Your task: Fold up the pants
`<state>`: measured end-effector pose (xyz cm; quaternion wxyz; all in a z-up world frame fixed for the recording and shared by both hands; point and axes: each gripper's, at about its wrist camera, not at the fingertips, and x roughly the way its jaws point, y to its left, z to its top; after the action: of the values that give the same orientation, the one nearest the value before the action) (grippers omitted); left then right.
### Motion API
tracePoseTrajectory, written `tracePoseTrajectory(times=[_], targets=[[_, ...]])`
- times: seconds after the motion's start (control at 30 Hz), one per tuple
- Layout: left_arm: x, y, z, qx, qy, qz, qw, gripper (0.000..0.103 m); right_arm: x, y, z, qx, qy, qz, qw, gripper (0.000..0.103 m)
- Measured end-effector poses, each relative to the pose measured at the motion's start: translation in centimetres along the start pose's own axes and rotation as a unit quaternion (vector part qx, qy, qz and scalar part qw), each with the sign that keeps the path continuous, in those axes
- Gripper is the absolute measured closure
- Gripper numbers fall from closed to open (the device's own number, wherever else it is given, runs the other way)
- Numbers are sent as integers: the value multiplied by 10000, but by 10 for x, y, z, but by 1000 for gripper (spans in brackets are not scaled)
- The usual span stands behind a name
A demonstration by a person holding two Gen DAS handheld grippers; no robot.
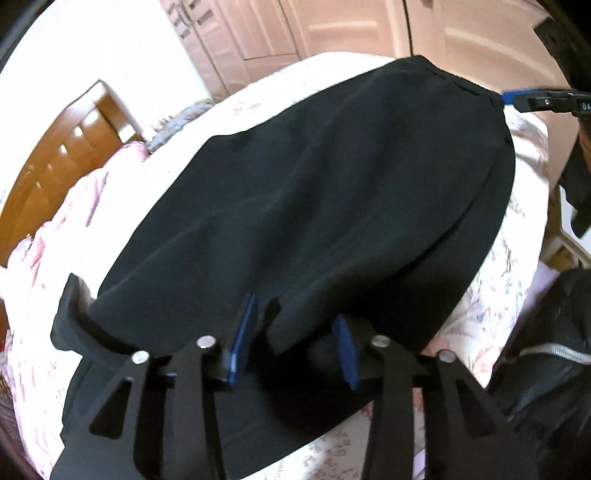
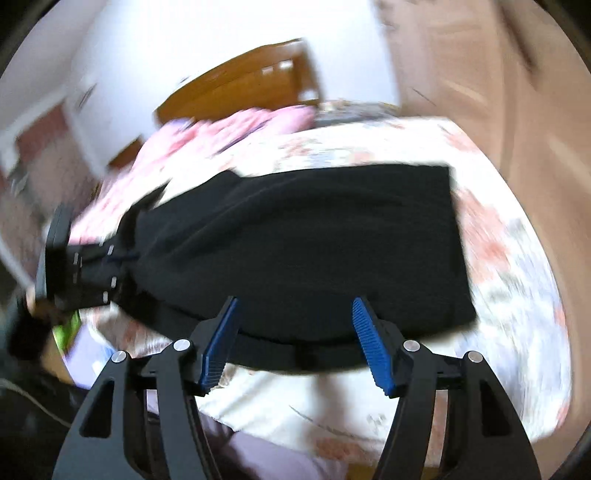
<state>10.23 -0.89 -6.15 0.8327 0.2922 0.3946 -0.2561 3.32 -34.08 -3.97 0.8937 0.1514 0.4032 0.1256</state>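
Note:
Black pants (image 1: 314,184) lie folded and spread across a floral bedspread (image 1: 480,314). My left gripper (image 1: 295,310) is at their near end with its blue pads apart. A loose flap of the black cloth stands between the pads without being pinched. At the far corner of the cloth the right gripper (image 1: 508,99) shows its blue tip. In the blurred right wrist view the pants (image 2: 314,240) stretch from left to right, and my right gripper (image 2: 294,300) hovers open over their near hem with nothing clamped. The left gripper (image 2: 122,258) sits at the pants' left end.
A wooden headboard (image 1: 55,166) and a bunched pink quilt (image 1: 74,206) lie at the bed's far side. Pale wardrobe doors (image 1: 295,29) stand behind the bed. A dark bag or jacket with a grey zipper (image 1: 546,369) is beside the bed at the right.

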Motion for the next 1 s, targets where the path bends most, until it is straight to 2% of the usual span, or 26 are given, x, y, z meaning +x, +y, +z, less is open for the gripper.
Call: tracePoseTrajectory(times=[0.07,0.13,0.2,0.37,0.43,0.47,0.53,0.57,0.6,0.7,0.8,0.9,1.0], targets=[[-1,-1,-3,-69,-3,14,10000,49,8,-9,-2,316,127,-94,9994,45],[-1,-3,-4,-121,35,-14,9999,48,12,-15,-8,595,208,-139,9979,51],[0,-2,-6,-128,44,-9,9999,48,16,-15,-11,815,143,-12,9966,52],[5,-1,-7,-114,59,-41,9999,47,31,-21,-8,1128,107,3,9936,52],[6,-3,-8,-99,71,-106,9999,63,31,-25,-8,1207,-11,17,9927,56],[6,-3,-9,-100,82,-169,9998,78,33,-25,-7,1236,-71,-38,9923,59],[3,-5,-8,-120,27,-84,9999,87,30,-22,-5,1157,-211,-304,9926,86],[-1,-5,-6,-120,-43,-48,9999,89,25,-16,-1,1031,-317,-326,9936,91],[-6,-5,-4,-134,-110,15,9998,90,18,-9,4,863,-403,-380,9947,95],[-33,-5,8,-167,-340,277,9989,90,1,9,17,432,-523,-567,9961,96],[-57,-10,17,-121,-505,343,9981,90,-8,2,23,454,-560,-665,9952,96],[-52,-28,16,56,-320,91,9994,90,11,-28,11,808,-161,-793,9934,96],[-21,-54,5,285,201,16,9994,90,22,-51,-11,1234,41,-640,9903,96]])
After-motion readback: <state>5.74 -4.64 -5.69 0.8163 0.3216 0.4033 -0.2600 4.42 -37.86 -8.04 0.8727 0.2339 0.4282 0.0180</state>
